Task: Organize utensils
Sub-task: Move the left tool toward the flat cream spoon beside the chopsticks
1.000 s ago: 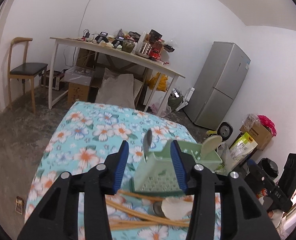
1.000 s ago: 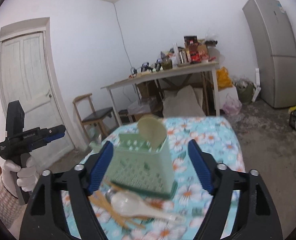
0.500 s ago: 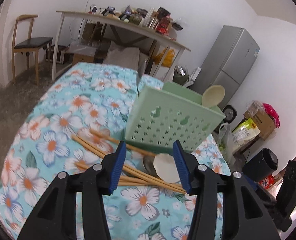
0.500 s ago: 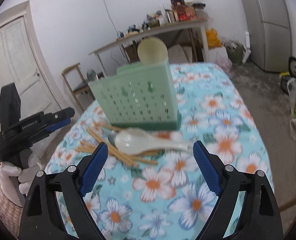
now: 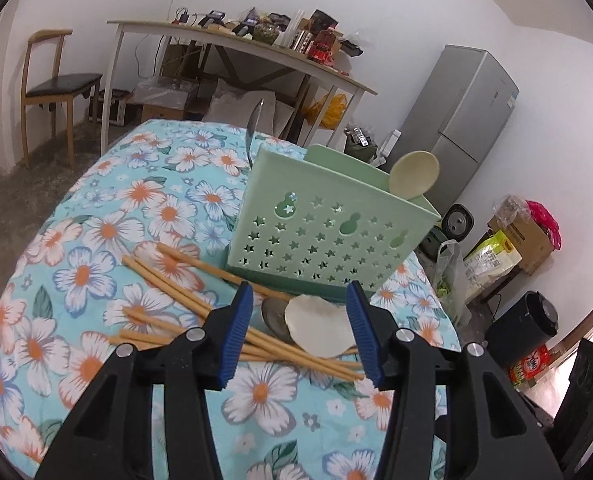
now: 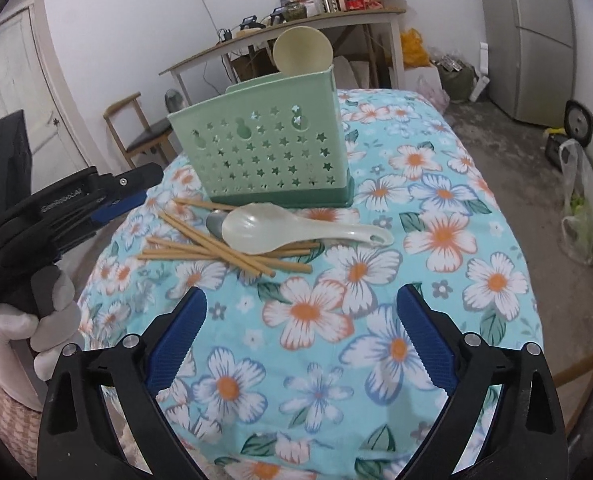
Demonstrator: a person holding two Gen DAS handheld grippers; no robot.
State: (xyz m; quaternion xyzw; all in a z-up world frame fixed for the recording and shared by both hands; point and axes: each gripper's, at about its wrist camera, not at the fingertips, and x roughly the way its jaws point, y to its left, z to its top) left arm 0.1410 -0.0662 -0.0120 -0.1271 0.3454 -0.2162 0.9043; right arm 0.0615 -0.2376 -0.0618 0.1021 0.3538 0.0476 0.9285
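A green perforated utensil holder [image 5: 328, 236] [image 6: 268, 148] stands on the floral table [image 6: 376, 320]. A cream spoon [image 5: 414, 174] [image 6: 302, 50] and a metal spoon [image 5: 254, 124] stick out of it. In front of it lie several wooden chopsticks [image 5: 168, 280] [image 6: 212, 248], a white ceramic spoon [image 5: 320, 330] [image 6: 292, 230] and a metal spoon bowl [image 5: 274, 314] [image 6: 214, 222]. My left gripper [image 5: 300, 332] is open and empty just above the pile. My right gripper [image 6: 300, 336] is open wide and empty, well short of the pile.
The left gripper and gloved hand [image 6: 48, 216] show at the left of the right wrist view. Beyond the table are a cluttered side table [image 5: 236, 44], a chair [image 5: 56, 76], a fridge [image 5: 460, 120] and bags and boxes [image 5: 516, 236] on the floor.
Both grippers have tilted downward toward the table. The left one has come close over the chopsticks and white spoon. The right one has pulled back from the holder. Both stayed open.
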